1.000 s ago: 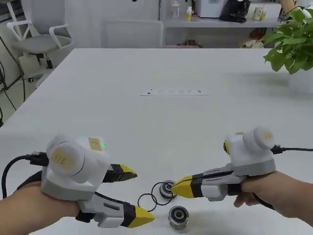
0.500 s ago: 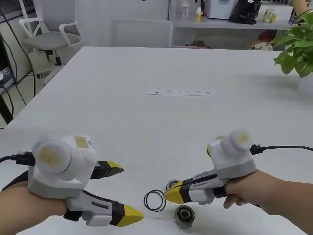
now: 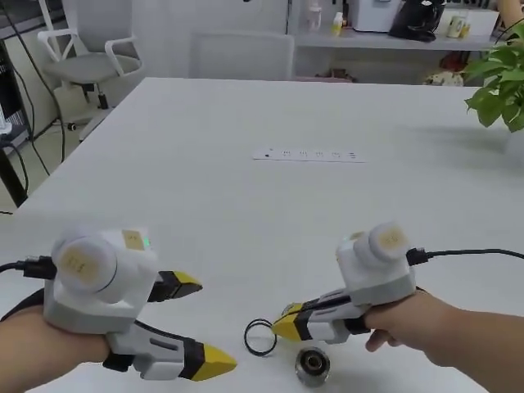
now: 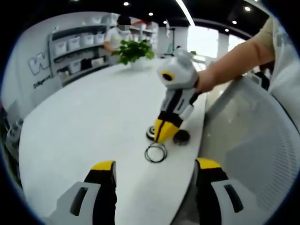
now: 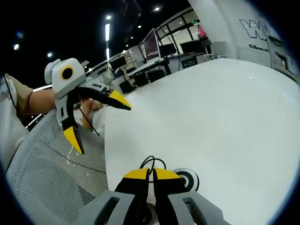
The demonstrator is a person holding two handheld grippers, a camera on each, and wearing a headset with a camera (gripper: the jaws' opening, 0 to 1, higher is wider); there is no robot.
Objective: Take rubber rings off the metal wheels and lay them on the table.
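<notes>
Thin black rubber rings point(image 3: 260, 337) lie overlapping on the white table point(image 3: 270, 213) near its front edge. One metal wheel point(image 3: 312, 364) stands just right of them. My right gripper point(image 3: 281, 327) is shut, its yellow tips at the rings' right edge. In the left gripper view the right gripper point(image 4: 159, 136) points down between the rings point(image 4: 155, 152) and two wheels, one point(image 4: 150, 133) behind its tip and one point(image 4: 181, 136) beside it. In the right gripper view the rings point(image 5: 151, 162) loop just past my right gripper point(image 5: 151, 174), with a wheel point(image 5: 186, 178) to the right. My left gripper point(image 3: 201, 321) hovers open to the left, holding nothing.
A white power strip point(image 3: 309, 155) is set in the table's middle. A potted plant point(image 3: 499, 82) stands at the far right edge. An office chair point(image 3: 90, 61) and a shelf with bottles stand beyond the table. A mesh chair back point(image 4: 248, 140) is close to the front edge.
The right gripper has shifted a little left, so its tips now cover the farther wheel and reach the rings. The left gripper has hardly moved. The head camera has shifted.
</notes>
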